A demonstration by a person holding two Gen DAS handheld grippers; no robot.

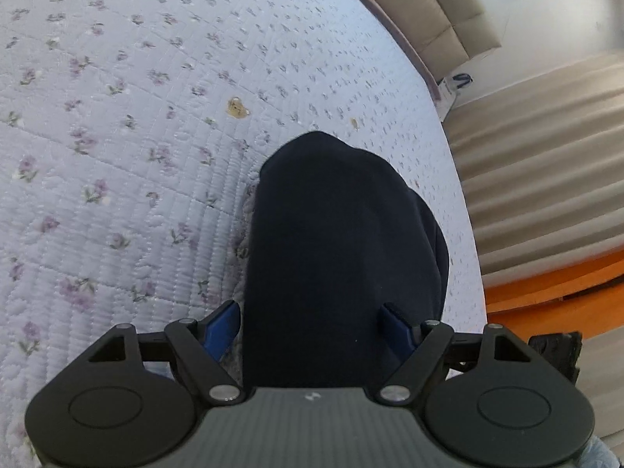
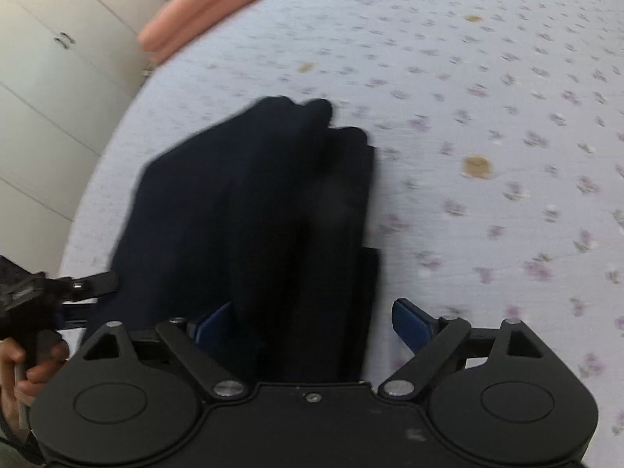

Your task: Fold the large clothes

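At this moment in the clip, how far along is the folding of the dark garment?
Done: the navy garment lies on the floral quilt as a narrow stack of layers. In hand: nothing; the left tongs and right tongs both stand open astride its near end, pads clear of the cloth. Left: possibly a final fold or tidy, since the far edge looks uneven, though blur makes that uncertain.

Bed with pale floral quilt (image 1: 136, 136); cream cupboard doors (image 2: 50, 89) beside it; beige curtain (image 1: 546, 163) and orange floor strip (image 1: 553, 292) opposite.
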